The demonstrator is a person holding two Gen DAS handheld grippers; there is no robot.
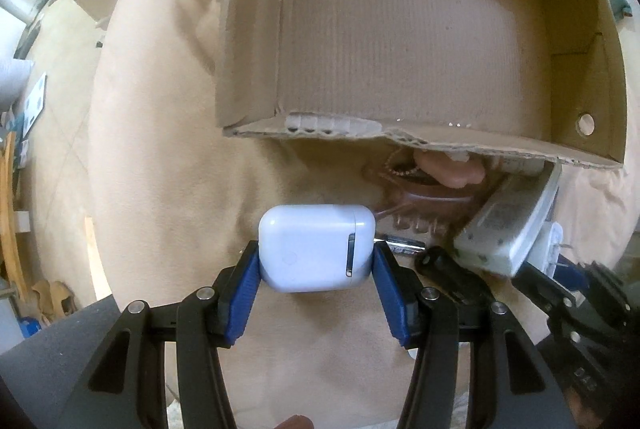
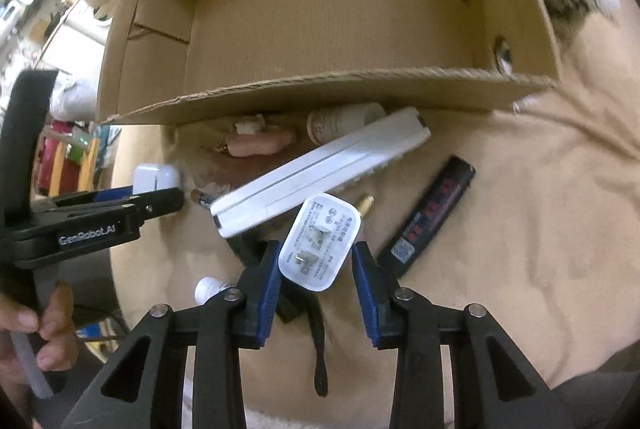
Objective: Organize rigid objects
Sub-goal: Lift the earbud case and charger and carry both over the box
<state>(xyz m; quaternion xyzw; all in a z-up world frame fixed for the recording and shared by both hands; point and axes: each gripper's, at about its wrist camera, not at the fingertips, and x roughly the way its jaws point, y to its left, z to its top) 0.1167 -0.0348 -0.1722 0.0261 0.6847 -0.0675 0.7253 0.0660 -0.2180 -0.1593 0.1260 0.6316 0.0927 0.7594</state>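
Left gripper (image 1: 316, 261) clamps white earbud case (image 1: 316, 247); right gripper (image 2: 316, 267) pinches white charger plug (image 2: 318, 243) (prongs facing camera), cardboard box (image 2: 320, 89) beyond.

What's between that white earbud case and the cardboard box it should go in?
Nothing visible blocks it. The left gripper holds the white earbud case just short of the cardboard box, whose near wall it must clear. The box floor looks bare.

The cardboard box (image 2: 332, 29) sits on the blanket (image 2: 520, 229), beyond the items. Before its near wall lie the power strip (image 2: 320, 177) and, right of it, the lighter (image 2: 430, 217). The charger plug (image 2: 320, 241) sits between my right pads, the earbud case (image 1: 316, 249) between my left.
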